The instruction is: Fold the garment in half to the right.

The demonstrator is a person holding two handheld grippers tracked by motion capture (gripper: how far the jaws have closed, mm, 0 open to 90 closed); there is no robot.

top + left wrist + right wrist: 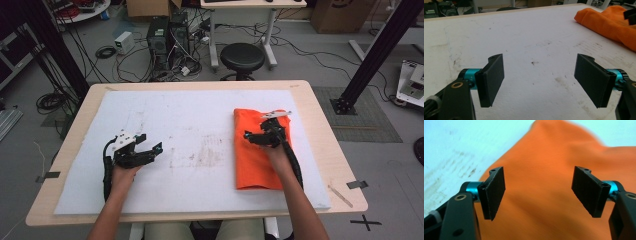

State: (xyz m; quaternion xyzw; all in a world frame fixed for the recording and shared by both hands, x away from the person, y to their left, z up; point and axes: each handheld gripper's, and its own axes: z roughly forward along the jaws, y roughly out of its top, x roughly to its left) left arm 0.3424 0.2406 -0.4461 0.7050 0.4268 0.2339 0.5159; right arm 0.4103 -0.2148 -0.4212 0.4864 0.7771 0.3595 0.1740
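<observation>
The cloth [256, 150] is an orange piece of fabric lying folded into a long rectangle on the right half of the white mat [190, 120] that covers the table [320, 115], its long edges running away from the person and its near end close to the mat's front edge. It looks light, soft and limp, so it should drape and sag wherever it is not supported, and a single pinch will likely lift only the top layer while the rest trails behind; the weave seen in the right gripper view looks fine and slightly ribbed, which ought to give the pads fair grip rather than slip. Nothing about it seems fragile. The right gripper [264, 134] hovers over the far half of the cloth with its jaws spread wide and nothing between them, the fabric [541, 195] just below. The left gripper [145, 149] sits well apart on the bare mat, jaws equally wide and empty, with the cloth [609, 22] off toward its far right. The best holds are probably the corners or a folded edge, where the pads can close on all layers at once; taking two corners of one short end, one per gripper, would keep it from bunching when it is lifted or unfolded
</observation>
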